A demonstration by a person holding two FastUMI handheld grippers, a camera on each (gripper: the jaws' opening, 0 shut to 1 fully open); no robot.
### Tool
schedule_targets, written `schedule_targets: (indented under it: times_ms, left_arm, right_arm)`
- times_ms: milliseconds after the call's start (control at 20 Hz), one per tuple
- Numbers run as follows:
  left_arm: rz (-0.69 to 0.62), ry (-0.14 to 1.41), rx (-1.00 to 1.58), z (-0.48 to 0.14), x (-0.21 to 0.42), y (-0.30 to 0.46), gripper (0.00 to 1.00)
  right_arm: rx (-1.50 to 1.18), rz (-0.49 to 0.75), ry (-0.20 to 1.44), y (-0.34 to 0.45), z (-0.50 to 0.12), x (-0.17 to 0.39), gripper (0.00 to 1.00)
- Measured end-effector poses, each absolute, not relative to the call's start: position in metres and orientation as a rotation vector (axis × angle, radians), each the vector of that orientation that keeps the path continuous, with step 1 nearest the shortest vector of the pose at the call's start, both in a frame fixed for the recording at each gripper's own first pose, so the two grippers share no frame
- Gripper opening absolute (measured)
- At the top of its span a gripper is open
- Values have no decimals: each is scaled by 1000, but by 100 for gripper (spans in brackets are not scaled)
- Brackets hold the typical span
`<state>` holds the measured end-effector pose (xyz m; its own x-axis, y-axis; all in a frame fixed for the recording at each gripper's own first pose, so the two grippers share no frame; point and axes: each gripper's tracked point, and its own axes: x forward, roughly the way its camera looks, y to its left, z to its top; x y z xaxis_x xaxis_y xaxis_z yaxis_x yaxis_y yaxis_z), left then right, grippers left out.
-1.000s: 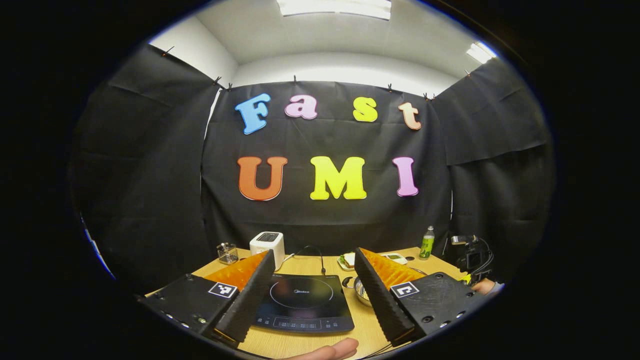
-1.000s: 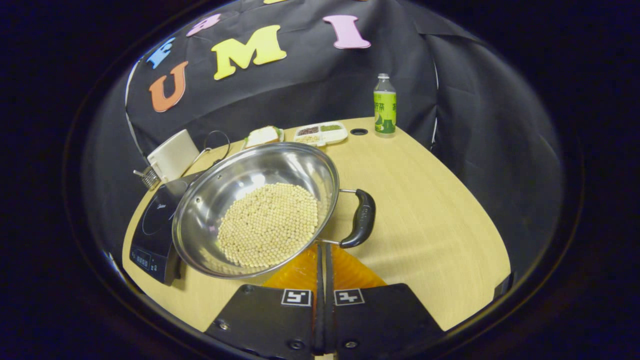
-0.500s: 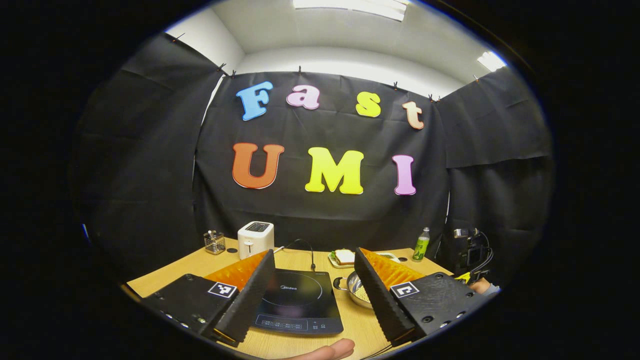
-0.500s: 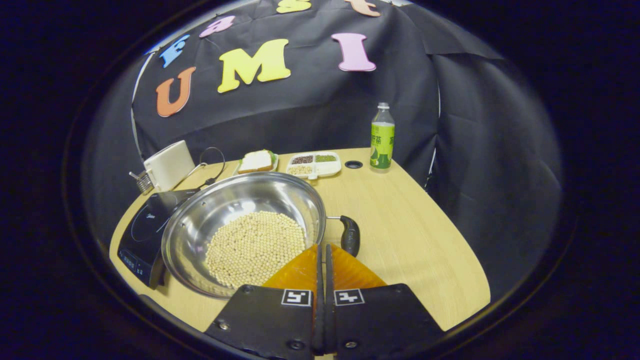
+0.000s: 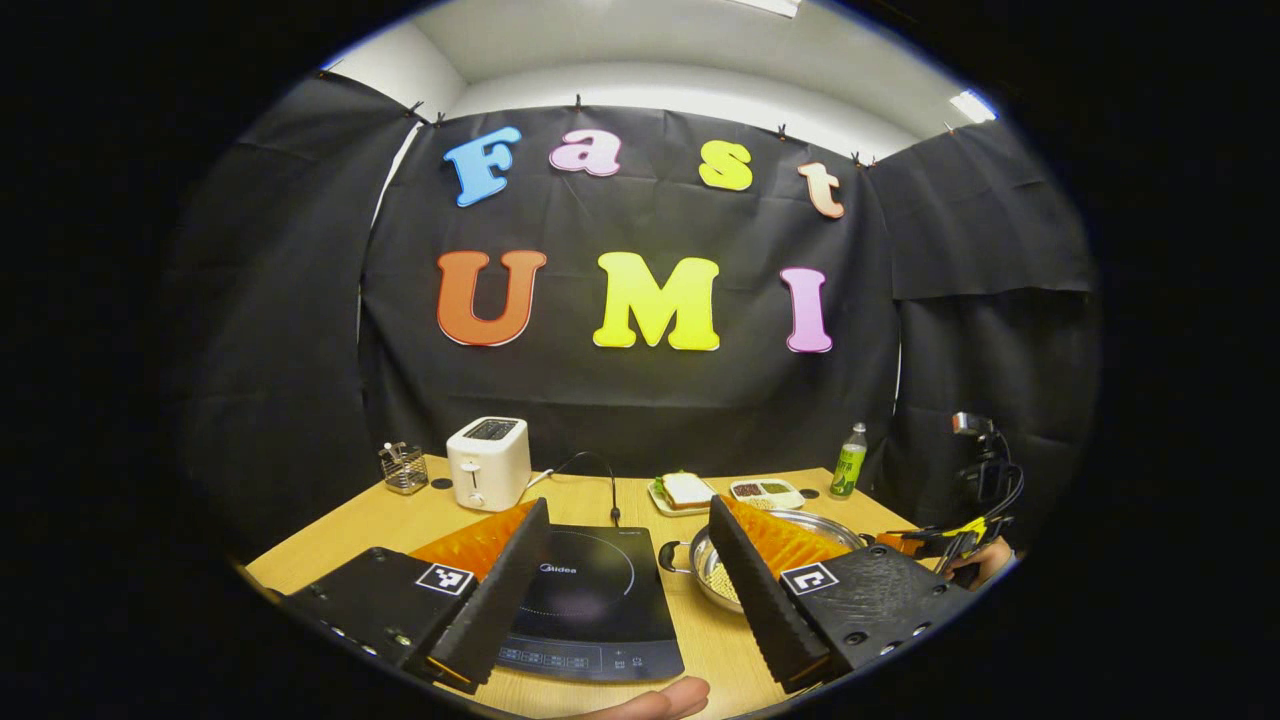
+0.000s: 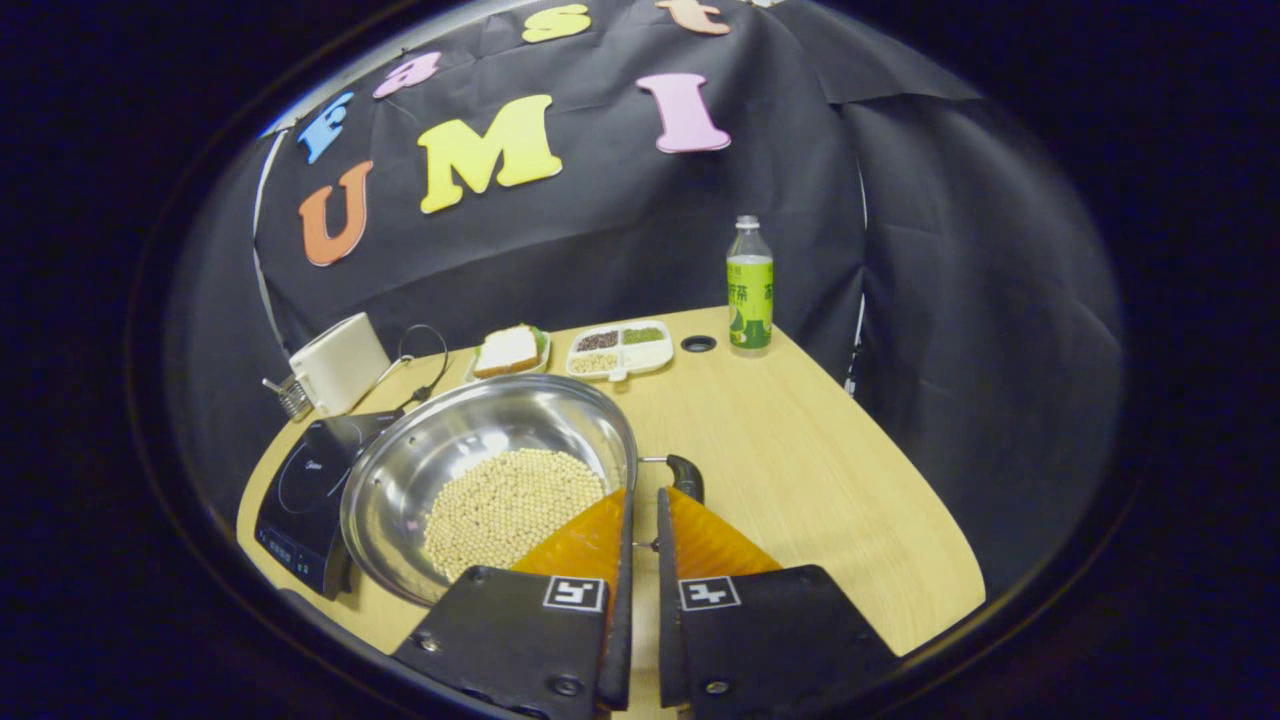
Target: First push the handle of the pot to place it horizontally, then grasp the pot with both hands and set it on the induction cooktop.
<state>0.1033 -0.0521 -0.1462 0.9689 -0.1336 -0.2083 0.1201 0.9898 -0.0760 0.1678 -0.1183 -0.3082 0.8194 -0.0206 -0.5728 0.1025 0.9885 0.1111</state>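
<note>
The pot [image 6: 490,480], a steel one holding pale beans, sits on the surface [image 6: 820,480] just beside the induction cooktop [image 6: 305,490], not on it, so the final placement is not yet done. Its near handle [image 6: 686,474] juts out sideways from the rim, which I judge to be about horizontal, so the pushing step looks finished or close to it. The right claw [image 6: 640,515] is open only a narrow slit right at that handle, gripping nothing as far as I can tell. The left claw [image 5: 628,560] is spread wide and empty, with the cooktop and the pot's far handle [image 5: 672,556] showing between its fingers. The two-handed grasp and lift remain.
</note>
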Motion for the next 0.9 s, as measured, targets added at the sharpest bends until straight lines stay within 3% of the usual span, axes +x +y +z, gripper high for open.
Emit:
schedule_targets:
  times_ms: [50,100,150,250,500,900]
  left_arm:
    - [-137,228,-62,-152,112,-58,95]
    - [-144,247,-60,-160,119,-63,96]
    - [-150,267,-58,-168,128,-66,96]
    - [-162,305,-54,-185,143,-73,96]
    - [-178,426,-61,-233,180,-88,96]
    - [-205,602,-52,-308,219,-114,95]
  right_arm:
    - [139,-70,594,-120,-303,168,28]
    - [137,-75,584,-123,-297,167,33]
    - [130,-76,580,-125,-294,167,54]
    - [112,-81,571,-128,-287,168,82]
    - [57,-96,574,-130,-276,173,96]
    - [42,-123,668,-128,-298,181,96]
